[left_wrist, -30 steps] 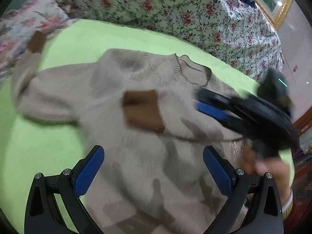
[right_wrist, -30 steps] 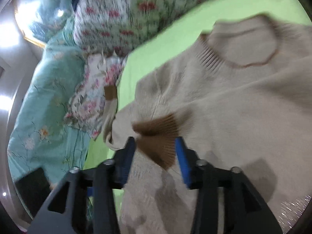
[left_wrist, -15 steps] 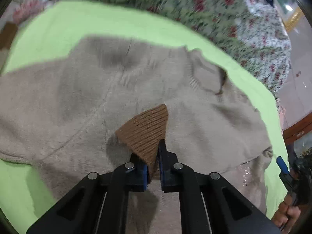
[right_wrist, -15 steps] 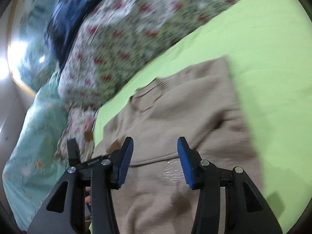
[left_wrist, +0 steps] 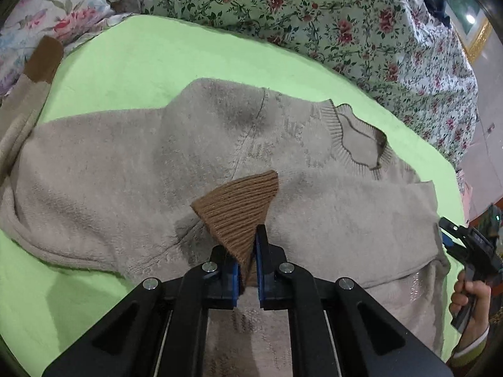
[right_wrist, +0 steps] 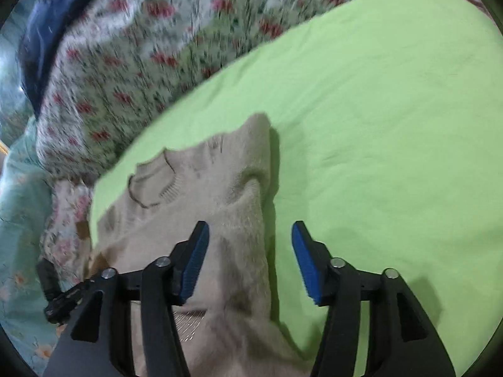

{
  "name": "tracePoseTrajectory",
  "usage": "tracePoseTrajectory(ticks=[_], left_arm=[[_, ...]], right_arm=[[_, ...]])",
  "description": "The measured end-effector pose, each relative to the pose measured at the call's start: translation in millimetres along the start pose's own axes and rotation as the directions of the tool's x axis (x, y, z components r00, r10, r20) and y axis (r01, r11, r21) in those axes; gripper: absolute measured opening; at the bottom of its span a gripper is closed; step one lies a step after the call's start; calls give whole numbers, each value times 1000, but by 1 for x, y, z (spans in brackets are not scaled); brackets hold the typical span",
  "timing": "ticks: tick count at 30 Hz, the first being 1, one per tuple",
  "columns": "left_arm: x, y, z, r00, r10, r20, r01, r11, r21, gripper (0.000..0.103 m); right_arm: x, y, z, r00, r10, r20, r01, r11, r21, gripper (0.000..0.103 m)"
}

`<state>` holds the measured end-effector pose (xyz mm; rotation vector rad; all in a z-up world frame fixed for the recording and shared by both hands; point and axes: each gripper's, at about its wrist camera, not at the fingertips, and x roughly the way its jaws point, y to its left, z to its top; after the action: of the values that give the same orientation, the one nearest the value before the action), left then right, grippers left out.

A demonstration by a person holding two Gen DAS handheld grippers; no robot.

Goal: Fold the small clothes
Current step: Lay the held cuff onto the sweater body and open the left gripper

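The left hand-held gripper (left_wrist: 246, 267) is clamped on the brown ribbed cuff (left_wrist: 240, 209) of a sleeve, which is pinched between its blue pads (left_wrist: 260, 257) and stands up as a wedge above the garment. The cuff is held over the chest of a beige knitted sweater (left_wrist: 125, 169), which is spread flat on a lime-green bed sheet (left_wrist: 151, 53) with its ribbed neckline (left_wrist: 355, 138) towards the upper right. The other sleeve is stretched out to the far left, where its brown cuff (left_wrist: 44, 59) lies at the sheet's edge against a floral quilt (left_wrist: 314, 12) that is heaped behind the sheet.

The right hand-held gripper (right_wrist: 250, 259) is seen with its jaws parted; they have just been opening, and nothing is pressed between the pads. Its left pad (right_wrist: 195, 264) is over the sweater's folded side edge (right_wrist: 251, 220), and its right pad (right_wrist: 306, 264) is over bare sheet. This view is blurred towards the back. In the left wrist view the same gripper is seen at the far right edge, gripped by a hand (left_wrist: 470, 298), just beyond the sweater's side.
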<state>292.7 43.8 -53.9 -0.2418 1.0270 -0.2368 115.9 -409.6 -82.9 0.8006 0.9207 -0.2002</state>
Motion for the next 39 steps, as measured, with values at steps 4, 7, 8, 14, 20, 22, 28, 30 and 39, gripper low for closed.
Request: tracePoseTrajectory(ticks=[4, 7, 8, 14, 20, 22, 28, 30, 39], left_arm=[[-4, 2, -2, 1000, -9, -7, 9, 1000, -1, 7], [-9, -6, -2, 998, -53, -13, 54, 999, 11, 7], [-8, -10, -3, 997, -78, -20, 78, 997, 15, 7], [12, -17, -13, 997, -48, -65, 50, 998, 31, 7], [11, -17, -11, 996, -50, -72, 53, 998, 42, 7], [13, -16, -11, 996, -51, -73, 54, 998, 39, 7], [-10, 6, -20, 997, -44, -66, 46, 999, 26, 8], [-24, 20, -24, 998, -38, -51, 39, 999, 12, 8], [-78, 94, 1, 986, 153, 64, -150, 988, -47, 30]], right_arm=[[26, 9, 1, 998, -7, -68, 2, 997, -74, 10], [6, 5, 16, 999, -9, -40, 6, 996, -88, 9], [-4, 3, 21, 1000, -19, -20, 17, 995, -95, 9], [1, -7, 20, 985, -160, -56, 151, 978, -142, 11], [-38, 45, 2, 973, -192, 131, 220, 942, -254, 21], [-20, 59, -13, 987, -156, 30, 157, 934, -320, 22], [-24, 21, -21, 961, -276, 21, 274, 940, -204, 17], [-45, 24, -24, 959, -272, 73, 281, 943, -177, 20], [-60, 72, -83, 999, 35, -11, -37, 982, -184, 41]])
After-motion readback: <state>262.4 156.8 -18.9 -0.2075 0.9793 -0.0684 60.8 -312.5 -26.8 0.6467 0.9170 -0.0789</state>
